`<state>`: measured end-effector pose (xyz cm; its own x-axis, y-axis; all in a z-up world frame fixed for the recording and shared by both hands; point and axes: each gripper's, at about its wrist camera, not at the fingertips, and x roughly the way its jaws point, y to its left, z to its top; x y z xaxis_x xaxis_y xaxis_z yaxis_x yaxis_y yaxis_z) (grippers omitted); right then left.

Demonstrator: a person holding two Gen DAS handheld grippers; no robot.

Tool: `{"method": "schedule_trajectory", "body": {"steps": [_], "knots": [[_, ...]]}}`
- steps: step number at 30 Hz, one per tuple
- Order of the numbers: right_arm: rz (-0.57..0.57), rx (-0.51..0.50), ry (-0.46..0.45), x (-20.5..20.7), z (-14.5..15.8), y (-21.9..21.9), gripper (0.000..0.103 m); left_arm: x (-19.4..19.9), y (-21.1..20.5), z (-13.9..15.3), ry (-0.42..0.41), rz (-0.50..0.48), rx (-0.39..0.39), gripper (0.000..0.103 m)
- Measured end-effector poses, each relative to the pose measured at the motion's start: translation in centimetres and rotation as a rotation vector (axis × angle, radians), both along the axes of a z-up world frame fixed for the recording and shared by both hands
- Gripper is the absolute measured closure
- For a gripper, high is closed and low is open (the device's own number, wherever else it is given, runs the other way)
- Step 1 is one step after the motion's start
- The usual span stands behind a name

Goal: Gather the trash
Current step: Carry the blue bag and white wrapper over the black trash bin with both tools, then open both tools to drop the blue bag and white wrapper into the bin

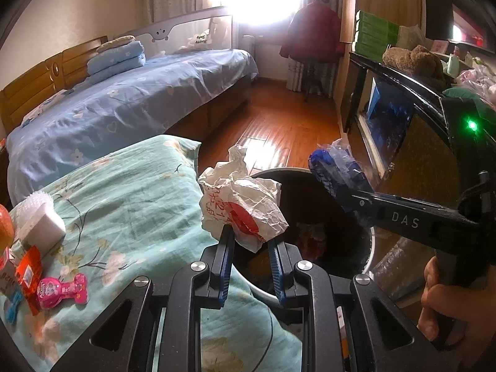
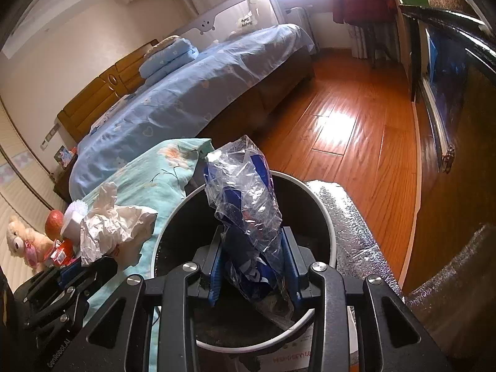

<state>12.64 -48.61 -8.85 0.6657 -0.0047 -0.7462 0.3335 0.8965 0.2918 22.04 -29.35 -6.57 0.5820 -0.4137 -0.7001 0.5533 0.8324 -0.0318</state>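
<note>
My left gripper (image 1: 249, 237) is shut on a crumpled white paper wrapper with red print (image 1: 245, 198), held at the left rim of a round bin with a white rim and dark inside (image 1: 370, 257). My right gripper (image 2: 252, 245) is shut on a clear and blue plastic wrapper (image 2: 245, 204), held over the bin's opening (image 2: 322, 214). The right gripper also shows in the left wrist view, with the plastic wrapper (image 1: 338, 170) above the bin. The paper wrapper shows in the right wrist view (image 2: 114, 226). Some reddish trash (image 1: 313, 235) lies inside the bin.
A surface covered by a teal floral cloth (image 1: 130, 192) lies left of the bin, with a pink packet (image 1: 62, 290), red and orange packets (image 1: 29, 271) and a white block (image 1: 40, 224). A blue bed (image 1: 130, 99), wooden floor (image 2: 356, 117), a dark cabinet (image 1: 396, 114) and silver foil padding (image 2: 350, 226) surround.
</note>
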Motion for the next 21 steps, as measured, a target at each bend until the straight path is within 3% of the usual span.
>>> {"method": "schedule_trajectory", "body": {"steps": [21], "knots": [[0.0, 0.012, 0.013, 0.64, -0.68, -0.54, 0.067, 0.76, -0.73, -0.46, 0.016, -0.007, 0.007, 0.081]]}}
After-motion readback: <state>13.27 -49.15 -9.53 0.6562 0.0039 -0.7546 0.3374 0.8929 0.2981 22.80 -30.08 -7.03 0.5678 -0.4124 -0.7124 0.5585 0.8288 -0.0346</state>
